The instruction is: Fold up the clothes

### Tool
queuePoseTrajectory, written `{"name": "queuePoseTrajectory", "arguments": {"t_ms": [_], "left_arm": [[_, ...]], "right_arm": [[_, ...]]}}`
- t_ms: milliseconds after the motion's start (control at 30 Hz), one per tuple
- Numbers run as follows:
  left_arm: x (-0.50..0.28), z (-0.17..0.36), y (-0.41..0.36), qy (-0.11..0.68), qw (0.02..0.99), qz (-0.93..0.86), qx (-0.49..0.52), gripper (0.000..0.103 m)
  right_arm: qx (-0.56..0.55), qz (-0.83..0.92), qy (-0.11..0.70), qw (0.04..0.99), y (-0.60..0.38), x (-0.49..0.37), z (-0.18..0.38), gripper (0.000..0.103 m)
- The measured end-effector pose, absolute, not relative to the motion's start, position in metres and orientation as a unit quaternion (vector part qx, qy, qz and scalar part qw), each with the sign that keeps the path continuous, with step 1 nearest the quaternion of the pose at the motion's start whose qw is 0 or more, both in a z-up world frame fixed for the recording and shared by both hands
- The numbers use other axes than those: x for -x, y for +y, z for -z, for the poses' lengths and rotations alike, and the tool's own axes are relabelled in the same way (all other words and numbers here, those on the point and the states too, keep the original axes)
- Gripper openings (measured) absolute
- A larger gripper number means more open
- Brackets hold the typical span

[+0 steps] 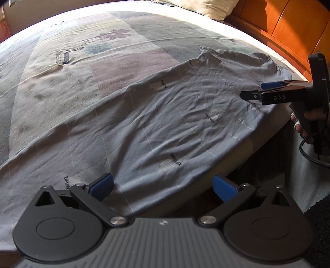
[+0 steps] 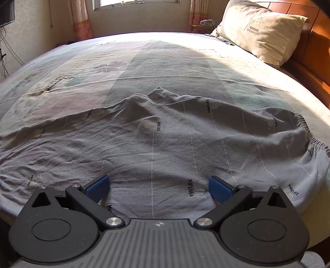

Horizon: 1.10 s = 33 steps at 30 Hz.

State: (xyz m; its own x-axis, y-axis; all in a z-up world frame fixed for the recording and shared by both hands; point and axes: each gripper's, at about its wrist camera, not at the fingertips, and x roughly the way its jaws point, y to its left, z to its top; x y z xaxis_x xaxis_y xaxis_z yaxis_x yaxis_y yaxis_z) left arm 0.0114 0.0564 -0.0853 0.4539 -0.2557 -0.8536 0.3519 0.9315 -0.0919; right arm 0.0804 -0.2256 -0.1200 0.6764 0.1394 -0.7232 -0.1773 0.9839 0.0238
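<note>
**Count of things on and around the bed**

One grey garment [image 2: 165,144] lies spread on one bed [image 2: 175,51]. One pillow [image 2: 262,31] leans at the one wooden headboard [image 1: 288,26]. Two grippers are in view: the left gripper [image 1: 163,185] and the right gripper [image 2: 158,185], each with two blue pads. One hand [image 1: 305,123] shows. Two curtains [image 2: 80,18] flank one window [image 2: 136,3].

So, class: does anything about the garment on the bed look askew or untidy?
Yes. The grey printed garment lies wrinkled and humped at its middle, and its near edge droops over the bed's side instead of lying flat.
</note>
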Motion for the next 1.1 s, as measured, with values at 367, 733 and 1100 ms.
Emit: {"name": "queuePoseTrajectory", "arguments": {"t_ms": [367,733,1100], "left_arm": [[-0.094,0.05,0.008,0.448,0.858,0.249,-0.035,0.102],[-0.129,0.069,0.021,0.469,0.871,0.137,0.057,0.102],[-0.173,0.048,-0.114,0.455,0.826,0.325,0.065,0.102]], "right_arm": [[0.016,-0.15,0.356,0.922,-0.258,-0.06,0.117,0.103],[-0.102,-0.186,0.334,0.919,-0.294,-0.055,0.126,0.103],[-0.123,-0.092,0.264,0.952,-0.321,-0.045,0.109,0.103]]}}
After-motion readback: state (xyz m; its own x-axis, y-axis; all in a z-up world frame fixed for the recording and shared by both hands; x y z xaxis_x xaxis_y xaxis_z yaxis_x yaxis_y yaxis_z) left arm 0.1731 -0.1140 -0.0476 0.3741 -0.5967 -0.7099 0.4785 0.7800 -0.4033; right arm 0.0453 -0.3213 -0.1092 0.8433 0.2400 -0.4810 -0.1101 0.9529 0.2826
